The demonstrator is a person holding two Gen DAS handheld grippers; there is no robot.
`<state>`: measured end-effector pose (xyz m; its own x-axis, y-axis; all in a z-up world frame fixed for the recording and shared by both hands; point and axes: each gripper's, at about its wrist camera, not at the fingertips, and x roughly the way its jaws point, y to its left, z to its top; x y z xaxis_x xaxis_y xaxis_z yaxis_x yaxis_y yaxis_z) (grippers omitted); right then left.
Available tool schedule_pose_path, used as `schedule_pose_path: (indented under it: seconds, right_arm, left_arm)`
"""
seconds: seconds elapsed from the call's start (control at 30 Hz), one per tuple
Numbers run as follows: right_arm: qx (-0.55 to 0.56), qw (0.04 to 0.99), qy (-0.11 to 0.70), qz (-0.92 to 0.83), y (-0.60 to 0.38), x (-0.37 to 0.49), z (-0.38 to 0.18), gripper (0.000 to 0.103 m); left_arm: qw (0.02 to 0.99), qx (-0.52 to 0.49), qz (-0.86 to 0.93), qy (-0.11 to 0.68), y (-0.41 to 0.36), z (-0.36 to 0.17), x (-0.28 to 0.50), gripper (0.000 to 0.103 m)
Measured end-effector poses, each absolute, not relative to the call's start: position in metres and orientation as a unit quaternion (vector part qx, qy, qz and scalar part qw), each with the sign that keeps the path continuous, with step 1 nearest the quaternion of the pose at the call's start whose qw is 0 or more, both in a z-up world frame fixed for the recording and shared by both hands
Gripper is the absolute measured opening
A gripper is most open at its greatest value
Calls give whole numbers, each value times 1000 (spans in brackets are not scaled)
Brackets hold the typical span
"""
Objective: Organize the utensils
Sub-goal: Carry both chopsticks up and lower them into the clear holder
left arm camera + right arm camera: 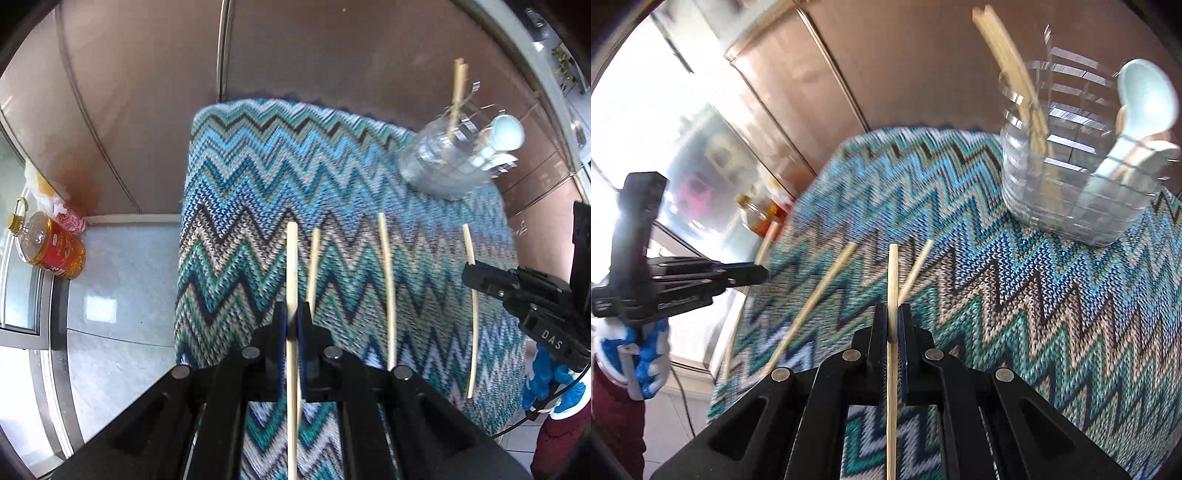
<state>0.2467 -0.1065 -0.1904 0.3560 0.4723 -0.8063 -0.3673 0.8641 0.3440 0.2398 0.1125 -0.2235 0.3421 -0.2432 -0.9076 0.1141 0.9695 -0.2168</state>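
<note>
Left wrist view: left gripper [291, 325] clamped on a chopstick [291, 266] pointing to 12 o'clock, over the zigzag cloth [258, 166]. Two loose chopsticks [388, 288] lying on the cloth toward 3 o'clock. Right gripper [471, 275] at 3 o'clock, pinching another stick [474, 332]. Clear holder [443, 155] at 1 o'clock, with sticks and a pale spoon [508, 133].

Right wrist view: right gripper [893, 325] clamped on its stick [893, 280]. Left gripper [759, 273] at 9 o'clock. Holder [1071, 177] at 1 o'clock.

Four loose chopsticks [386, 291], one holder [443, 162].
</note>
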Motion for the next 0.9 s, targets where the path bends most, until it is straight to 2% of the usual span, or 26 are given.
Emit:
schedule_pose_path:
  seconds: [0.33, 0.57, 0.9]
  right_arm:
    - [69, 873, 398, 273, -159, 159, -121, 5]
    - [55, 917, 313, 240, -195, 109, -70, 5]
    - [58, 954, 195, 220, -211, 109, -21, 5]
  left_arm:
    - [867, -73, -136, 474, 74, -148, 172, 5]
    - [899, -47, -164, 403, 24, -95, 138, 4]
    - [933, -67, -187, 301, -21, -43, 135, 5]
